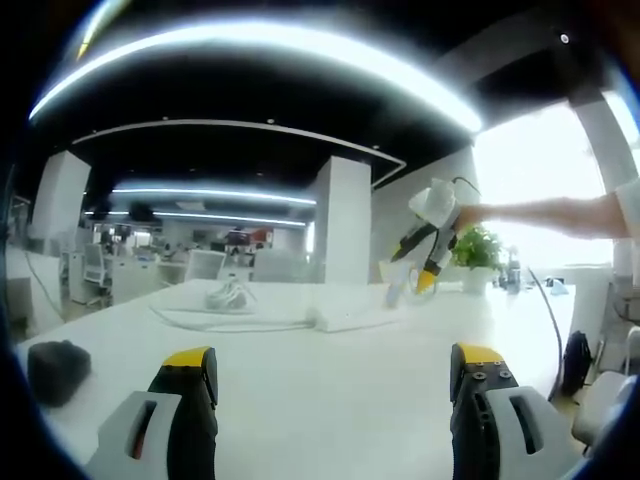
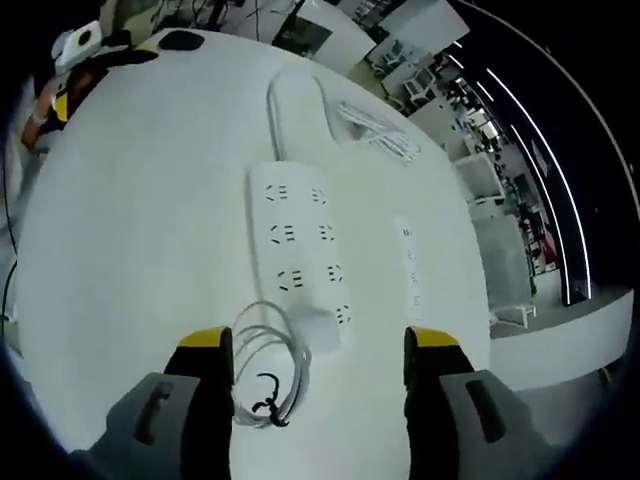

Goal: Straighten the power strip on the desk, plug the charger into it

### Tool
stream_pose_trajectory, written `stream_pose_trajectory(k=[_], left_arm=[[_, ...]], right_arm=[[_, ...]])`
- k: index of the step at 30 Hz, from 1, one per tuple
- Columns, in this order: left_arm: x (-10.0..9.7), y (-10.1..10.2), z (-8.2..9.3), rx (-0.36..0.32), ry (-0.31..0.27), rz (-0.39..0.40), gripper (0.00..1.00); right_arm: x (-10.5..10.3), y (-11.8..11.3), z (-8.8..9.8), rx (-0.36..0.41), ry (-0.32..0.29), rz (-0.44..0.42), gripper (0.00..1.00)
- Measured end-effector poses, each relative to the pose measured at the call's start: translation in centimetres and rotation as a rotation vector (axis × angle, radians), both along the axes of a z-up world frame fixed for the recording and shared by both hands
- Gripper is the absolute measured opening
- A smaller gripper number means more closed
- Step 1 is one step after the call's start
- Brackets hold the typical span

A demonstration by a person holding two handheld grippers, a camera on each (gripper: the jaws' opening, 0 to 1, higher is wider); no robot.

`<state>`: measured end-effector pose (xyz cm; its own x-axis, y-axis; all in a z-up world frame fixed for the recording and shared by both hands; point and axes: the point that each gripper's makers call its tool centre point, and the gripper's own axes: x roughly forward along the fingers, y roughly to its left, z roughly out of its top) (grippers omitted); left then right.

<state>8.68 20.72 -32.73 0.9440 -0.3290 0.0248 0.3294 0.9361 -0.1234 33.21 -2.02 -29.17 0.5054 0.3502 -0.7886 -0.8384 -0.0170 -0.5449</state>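
Note:
A white power strip [image 2: 296, 240] with several sockets lies flat on the white desk [image 2: 130, 240]; its cord [image 2: 290, 85] loops off the far end. A small white charger [image 2: 319, 328] rests at the strip's near end, its thin cable [image 2: 262, 385] coiled beside it. My right gripper [image 2: 318, 352] hovers above the charger, open, jaws wide on either side and touching nothing. From the left gripper view the power strip [image 1: 350, 318] lies mid-desk with the right gripper [image 1: 425, 262] above it. My left gripper [image 1: 335, 372] is open and low over the desk's near part.
A second, narrow strip [image 2: 408, 262] lies beside the first. A bundle of white cable [image 2: 375, 128] sits past it. A dark object [image 1: 58, 368] rests at the desk's left. A person's arm [image 1: 560, 215] holds the right gripper. A potted plant [image 1: 478, 250] stands behind.

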Motion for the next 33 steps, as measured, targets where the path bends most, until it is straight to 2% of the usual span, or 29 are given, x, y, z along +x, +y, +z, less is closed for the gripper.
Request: stream_pose_trajectory(k=[4,6,11,17,23,26,33], left_arm=[[0.0,0.2,-0.1,0.000,0.004,0.004,0.99],[0.1,0.3,-0.2,0.000,0.005,0.006,0.99],[0.2,0.5,-0.1,0.002,0.007,0.010,0.99],[0.4,0.2,-0.2,0.003,0.009,0.005,0.99],[0.5,-0.2,-0.2,0.007,0.010,-0.003,0.99],[0.6,-0.2,0.0,0.007,0.007,-0.004,0.99],[0.7,-0.3,0.1,0.010,0.008,-0.003,0.99]], right_arm=[[0.6,-0.3,-1.0,0.009,0.035,-0.016,0.64],[0.9,-0.4,-1.2,0.013,0.026,-0.013,0.61],[0.6,-0.5,-1.9,0.043,0.059,-0.036,0.52],[0.2,-0.6,-2.7,0.020,0.059,-0.019,0.29],[0.0,-0.3,-2.8,0.013,0.052,0.003,0.29],[0.1,-0.2,-2.8,-0.019,0.032,0.030,0.27],[0.2,-0.1,-2.9,-0.051,0.063,-0.031,0.24]])
